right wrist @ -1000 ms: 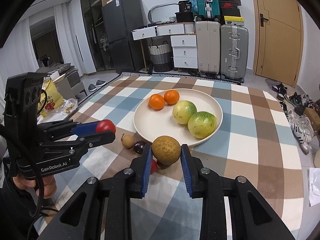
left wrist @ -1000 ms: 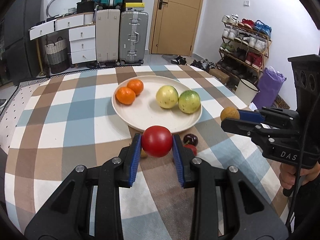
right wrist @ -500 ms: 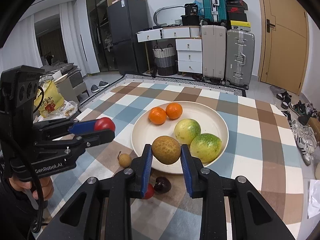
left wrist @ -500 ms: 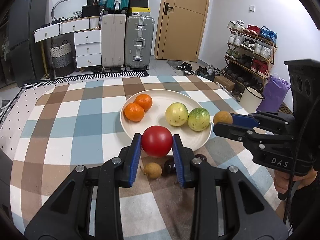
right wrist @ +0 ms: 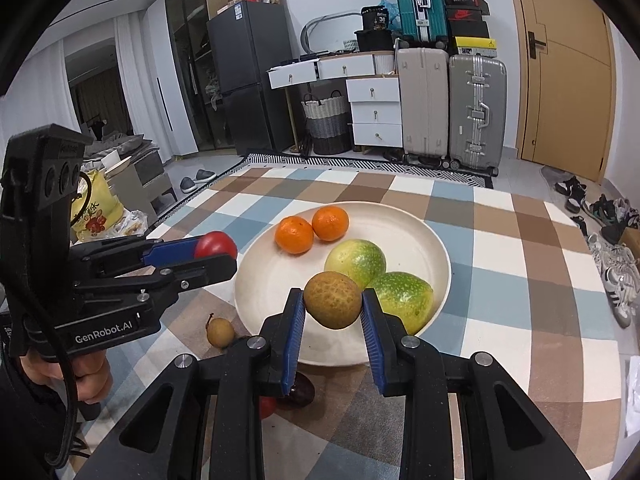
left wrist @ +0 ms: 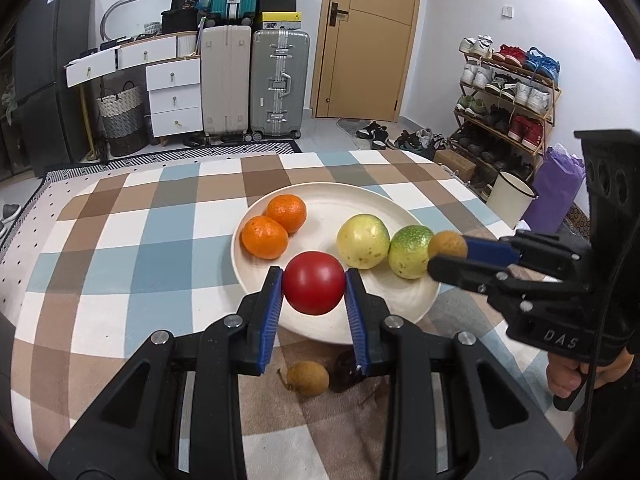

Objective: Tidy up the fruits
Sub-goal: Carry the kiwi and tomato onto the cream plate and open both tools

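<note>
My left gripper [left wrist: 314, 292] is shut on a red tomato [left wrist: 314, 283] and holds it above the near rim of the cream plate [left wrist: 340, 208]. My right gripper [right wrist: 333, 312] is shut on a brown rough-skinned fruit [right wrist: 333, 300] above the plate's [right wrist: 400, 220] near edge. The plate holds two oranges [left wrist: 276, 224] and two yellow-green fruits [left wrist: 363, 241]. A small brown longan [left wrist: 307, 378] and a dark purple fruit [right wrist: 298, 394] lie on the checked cloth in front of the plate. The left gripper [right wrist: 218, 256] shows in the right wrist view, the right gripper [left wrist: 446, 256] in the left wrist view.
The checked tablecloth [left wrist: 120, 240] covers the table. A small red fruit [right wrist: 267, 407] lies under my right gripper, partly hidden. Suitcases [left wrist: 256, 84], drawers and a shoe rack [left wrist: 508, 92] stand beyond the table. A white bucket [left wrist: 510, 196] sits past the right edge.
Both grippers have moved forward with their fruits, from over the cloth to over the plate's near rim. The loose longan and dark fruit now lie nearer the cameras.
</note>
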`<state>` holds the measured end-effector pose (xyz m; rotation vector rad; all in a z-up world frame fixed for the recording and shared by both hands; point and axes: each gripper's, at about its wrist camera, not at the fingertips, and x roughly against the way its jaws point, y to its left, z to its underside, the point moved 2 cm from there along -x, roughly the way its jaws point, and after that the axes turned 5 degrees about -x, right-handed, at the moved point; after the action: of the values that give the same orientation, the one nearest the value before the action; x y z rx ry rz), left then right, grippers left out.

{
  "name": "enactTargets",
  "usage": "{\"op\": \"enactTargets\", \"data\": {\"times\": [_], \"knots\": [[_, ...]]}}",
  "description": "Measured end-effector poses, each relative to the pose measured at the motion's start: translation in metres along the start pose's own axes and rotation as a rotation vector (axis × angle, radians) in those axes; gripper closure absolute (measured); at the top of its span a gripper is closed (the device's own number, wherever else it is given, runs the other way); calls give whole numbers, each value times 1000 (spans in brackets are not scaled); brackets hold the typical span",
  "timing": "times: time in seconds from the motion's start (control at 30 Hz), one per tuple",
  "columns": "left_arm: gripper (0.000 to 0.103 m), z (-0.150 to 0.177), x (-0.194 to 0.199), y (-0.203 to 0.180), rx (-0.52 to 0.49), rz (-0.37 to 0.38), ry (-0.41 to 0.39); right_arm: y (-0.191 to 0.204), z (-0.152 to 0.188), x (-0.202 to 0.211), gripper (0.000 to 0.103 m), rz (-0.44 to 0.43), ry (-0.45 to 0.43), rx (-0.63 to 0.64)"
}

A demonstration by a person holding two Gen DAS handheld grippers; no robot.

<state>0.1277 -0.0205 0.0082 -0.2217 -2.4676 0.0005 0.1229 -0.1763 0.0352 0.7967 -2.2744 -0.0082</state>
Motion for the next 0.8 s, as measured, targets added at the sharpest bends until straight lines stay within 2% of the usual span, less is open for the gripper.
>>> {"op": "enactTargets", "data": {"times": [0.57, 0.8], "knots": [[75, 2, -28, -4, -7, -3, 25, -8, 6, -16, 74, -2, 26, -42], [75, 4, -32, -1, -1, 7, 34, -6, 10, -27, 74, 0, 66, -38]]}}
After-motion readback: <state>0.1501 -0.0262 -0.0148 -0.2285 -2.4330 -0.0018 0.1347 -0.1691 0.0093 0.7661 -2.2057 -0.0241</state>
